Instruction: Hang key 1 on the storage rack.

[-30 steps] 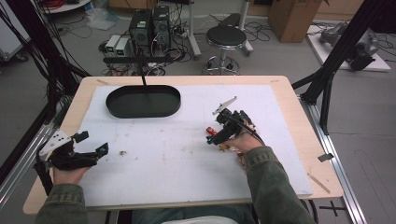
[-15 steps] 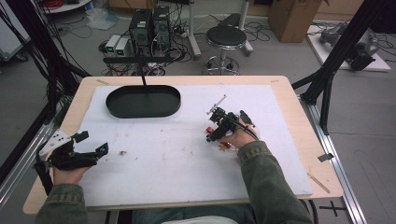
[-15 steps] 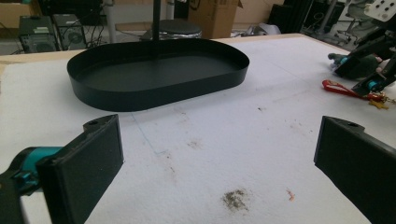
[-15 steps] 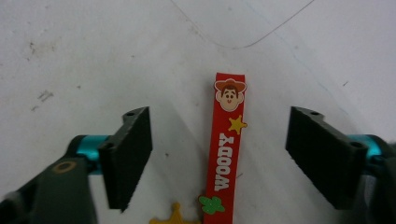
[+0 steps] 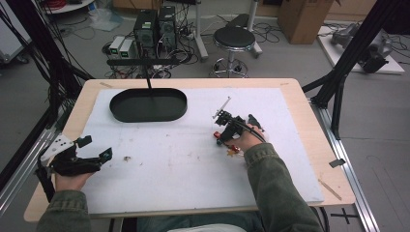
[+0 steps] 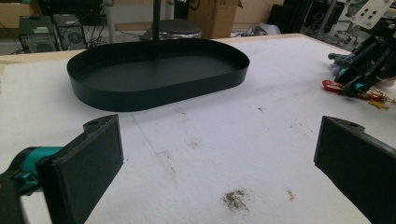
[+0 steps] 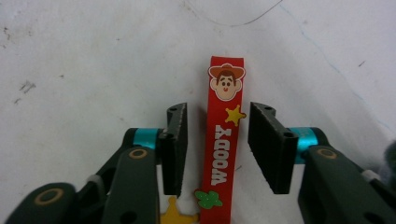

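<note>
Strap: your red "WOODY" strap [image 7: 225, 140] lies flat on the white mat [image 5: 193, 159], right of centre, lengthwise between your right jaws (a yellow star charm [image 7: 180, 215] sits at its near end).
Right gripper: your right gripper [image 7: 217, 147] is over the strap, jaws narrowly apart, one on each side, neither touching it.
Left gripper: your left gripper [image 5: 94, 147] rests at the mat's left edge, jaws wide, nothing between them.
Tray: your black oval tray [image 6: 116, 95] stands at the far left of the mat, well apart from the strap.
Mat: dark smudges [image 6: 236, 199] mark it ahead of your left jaws.
</note>
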### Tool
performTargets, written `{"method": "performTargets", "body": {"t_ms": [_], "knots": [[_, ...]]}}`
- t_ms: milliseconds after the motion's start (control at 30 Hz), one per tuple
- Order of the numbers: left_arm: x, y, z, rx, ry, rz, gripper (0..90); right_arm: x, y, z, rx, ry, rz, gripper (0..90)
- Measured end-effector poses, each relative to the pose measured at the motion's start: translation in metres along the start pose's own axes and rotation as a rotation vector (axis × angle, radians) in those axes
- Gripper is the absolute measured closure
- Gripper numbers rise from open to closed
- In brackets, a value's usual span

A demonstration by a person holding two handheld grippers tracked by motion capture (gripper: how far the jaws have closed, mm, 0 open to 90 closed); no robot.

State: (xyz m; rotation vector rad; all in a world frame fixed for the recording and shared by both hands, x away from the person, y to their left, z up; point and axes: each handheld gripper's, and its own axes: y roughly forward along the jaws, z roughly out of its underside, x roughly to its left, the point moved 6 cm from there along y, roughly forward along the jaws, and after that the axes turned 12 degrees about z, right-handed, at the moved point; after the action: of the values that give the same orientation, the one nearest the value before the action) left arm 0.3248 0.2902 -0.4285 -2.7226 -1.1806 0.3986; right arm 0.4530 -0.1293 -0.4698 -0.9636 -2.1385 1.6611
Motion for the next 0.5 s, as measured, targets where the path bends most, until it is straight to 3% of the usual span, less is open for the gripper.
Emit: {"method": "performTargets", "body": {"t_ms": [33,67,167,367,467,500], "knots": [[0.000,0.000,0.000,0.000,0.000,0.000,1.8,0.000,0.000,0.000,0.000,0.000,0.000,62.1],[0.000,0.000,0.000,0.001,0.000,0.001,1.8,0.001,0.001,0.000,0.012,-0.004,-0.002,70.4],[0.000,0.000,0.000,0.000,0.000,0.000,1.8,0.000,0.001,0.000,0.014,-0.004,-0.006,71.6],[0.000,0.000,0.000,0.000,0.000,0.000,1.8,-0.003,-0.001,0.002,0.002,0.000,-0.062,74.4],[0.000,0.000,0.000,0.003,-0.001,-0.001,1.8,-0.004,-0.008,0.000,-0.043,0.012,-0.081,74.5],[0.000,0.000,0.000,0.003,-0.001,0.000,1.8,-0.004,-0.015,-0.002,-0.082,0.029,-0.124,74.5]]}}
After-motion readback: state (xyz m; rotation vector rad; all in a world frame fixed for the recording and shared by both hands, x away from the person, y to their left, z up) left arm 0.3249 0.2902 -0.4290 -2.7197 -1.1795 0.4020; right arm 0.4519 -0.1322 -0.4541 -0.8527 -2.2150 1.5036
